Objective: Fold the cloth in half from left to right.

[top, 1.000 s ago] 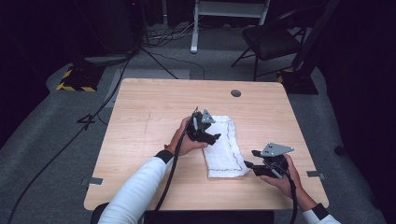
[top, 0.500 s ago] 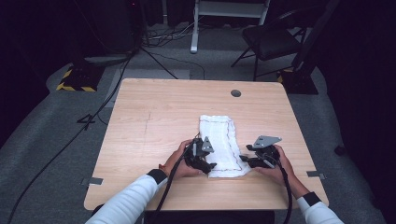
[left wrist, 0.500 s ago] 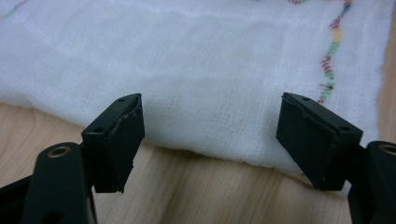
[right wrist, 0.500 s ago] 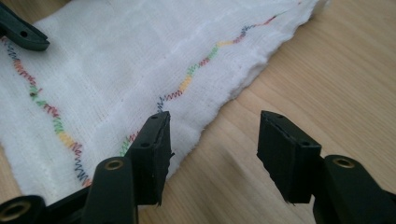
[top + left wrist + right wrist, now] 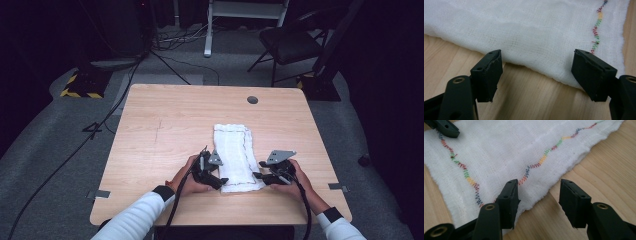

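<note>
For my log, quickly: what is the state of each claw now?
Left claw: open, holding nothing, at the near edge of the white cloth.
Right claw: open, holding nothing, at the cloth's corner.

High view: counter [image 5: 165,125] evenly lit from above, surroundings near black, floor [image 5: 60,150] dim grey. Cloth [image 5: 235,150] brightest patch, slightly washed out, weave detail lost. Shadows under hands short, soft. Image soft, low detail, mild bending at edges. Gripper views: bright, even light, no glare; cloth weave and coloured stitching [image 5: 544,157] sharp mid-frame. Jaws close to lens, matte black, slightly soft at bottom edge. Faint shadows beneath cloth edge.
</note>
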Demonstrator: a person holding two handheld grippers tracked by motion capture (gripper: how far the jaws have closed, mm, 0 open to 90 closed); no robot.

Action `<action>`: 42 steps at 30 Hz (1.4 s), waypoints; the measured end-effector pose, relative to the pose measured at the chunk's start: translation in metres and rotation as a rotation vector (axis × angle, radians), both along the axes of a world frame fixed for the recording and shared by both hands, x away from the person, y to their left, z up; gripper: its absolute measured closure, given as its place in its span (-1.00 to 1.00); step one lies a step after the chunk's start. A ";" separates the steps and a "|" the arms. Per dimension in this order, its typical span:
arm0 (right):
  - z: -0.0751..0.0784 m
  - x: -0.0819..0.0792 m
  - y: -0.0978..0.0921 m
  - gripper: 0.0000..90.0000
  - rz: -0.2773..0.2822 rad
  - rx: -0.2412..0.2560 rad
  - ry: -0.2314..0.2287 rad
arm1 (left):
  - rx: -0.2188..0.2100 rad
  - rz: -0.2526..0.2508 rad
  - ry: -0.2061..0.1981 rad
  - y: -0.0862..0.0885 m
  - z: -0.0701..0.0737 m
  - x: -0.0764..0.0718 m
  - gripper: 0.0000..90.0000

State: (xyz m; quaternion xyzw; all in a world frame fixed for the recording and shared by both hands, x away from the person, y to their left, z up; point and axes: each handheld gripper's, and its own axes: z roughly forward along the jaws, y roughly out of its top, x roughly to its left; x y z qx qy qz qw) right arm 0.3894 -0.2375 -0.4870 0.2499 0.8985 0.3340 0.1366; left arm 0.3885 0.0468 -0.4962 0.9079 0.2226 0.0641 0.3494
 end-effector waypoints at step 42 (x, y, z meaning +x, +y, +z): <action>0.021 0.103 0.027 -0.02 -0.167 0.090 -0.039 | -0.029 0.208 -0.088 0.008 0.028 0.097 -0.54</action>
